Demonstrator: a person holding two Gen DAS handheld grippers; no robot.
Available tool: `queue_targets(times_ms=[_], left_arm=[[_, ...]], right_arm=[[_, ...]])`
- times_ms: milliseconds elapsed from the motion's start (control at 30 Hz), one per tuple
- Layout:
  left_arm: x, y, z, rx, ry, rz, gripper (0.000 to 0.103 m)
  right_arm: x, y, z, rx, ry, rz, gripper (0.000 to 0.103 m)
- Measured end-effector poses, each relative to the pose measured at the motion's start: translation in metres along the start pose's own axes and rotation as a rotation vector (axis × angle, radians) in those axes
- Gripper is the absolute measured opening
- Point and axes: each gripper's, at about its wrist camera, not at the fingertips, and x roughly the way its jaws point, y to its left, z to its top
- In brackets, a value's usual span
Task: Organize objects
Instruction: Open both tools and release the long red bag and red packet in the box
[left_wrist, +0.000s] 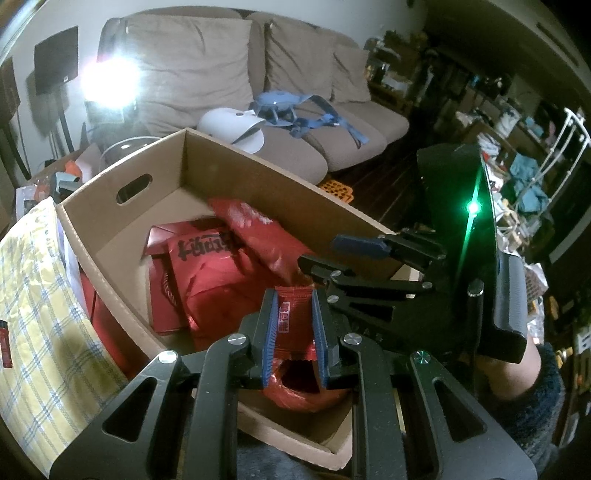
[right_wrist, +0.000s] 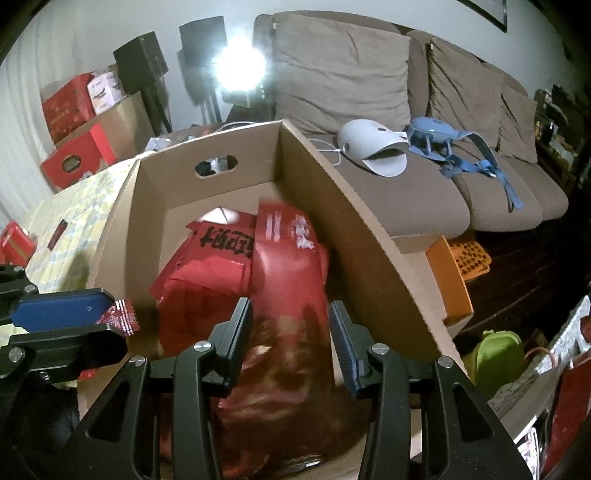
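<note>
Both hands packing red snacks into the box

The left hand-held gripper (left_wrist: 294, 334) is clamped on a small red foil sachet (left_wrist: 293, 325) above the open brown cardboard box (left_wrist: 255, 173). The right hand-held gripper (right_wrist: 291, 332), half open, straddles a long red snack bag (right_wrist: 291, 266); whether it grips is unclear. The bag runs straight ahead into the box.
</note>
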Motion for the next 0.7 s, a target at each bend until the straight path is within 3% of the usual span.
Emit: queue_targets(times_ms=[133, 200, 700], left_arm=[[0.0, 0.0, 0.0, -0.003, 0.002, -0.001, 0.017], [0.002, 0.001, 0.001, -0.007, 0.008, -0.004, 0.017], [0.025, 0.015, -0.006, -0.056, 0.08, 0.029, 0.018]], right_arm=[[-0.004, -0.006, 0.001, 0.026, -0.019, -0.014, 0.046], [-0.007, -0.01, 0.002, 0.045, -0.03, -0.02, 0.052], [-0.006, -0.015, 0.004, 0.06, -0.022, -0.031, 0.059]])
